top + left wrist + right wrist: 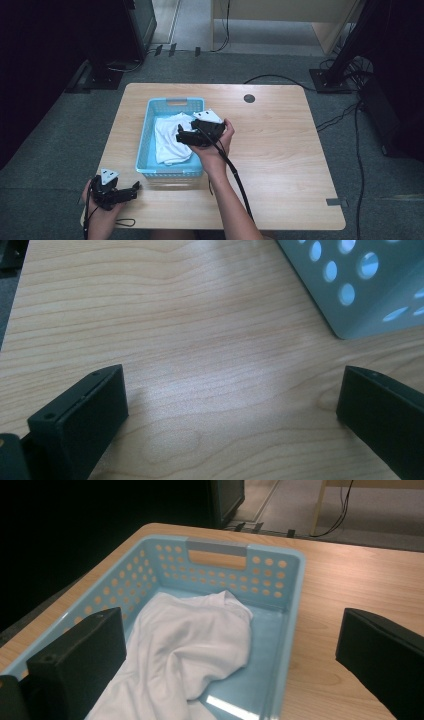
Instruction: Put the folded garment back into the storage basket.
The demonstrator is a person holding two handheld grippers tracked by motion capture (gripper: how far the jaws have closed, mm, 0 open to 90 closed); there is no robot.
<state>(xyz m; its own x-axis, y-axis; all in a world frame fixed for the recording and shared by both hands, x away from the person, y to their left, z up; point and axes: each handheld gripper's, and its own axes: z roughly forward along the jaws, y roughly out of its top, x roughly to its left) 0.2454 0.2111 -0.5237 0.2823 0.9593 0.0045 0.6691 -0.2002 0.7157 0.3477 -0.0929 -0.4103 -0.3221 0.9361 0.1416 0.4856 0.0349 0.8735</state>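
White cloth in the basket, both grippers open.
My right gripper (181, 135) gaped over the crumpled white cloth (185, 650) in the perforated light-blue plastic basket (292, 595); my left gripper (134, 189) gaped on bare wooden bench (200, 340).

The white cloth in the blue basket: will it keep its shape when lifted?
Probably not: the white cloth lies crumpled in soft folds, so it should droop. It looks thin, likely light. The blue basket probably stays put.

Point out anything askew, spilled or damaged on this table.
Nothing stands out. The white cloth lies crumpled but wholly inside the blue basket, which sits flat and undamaged on the table.
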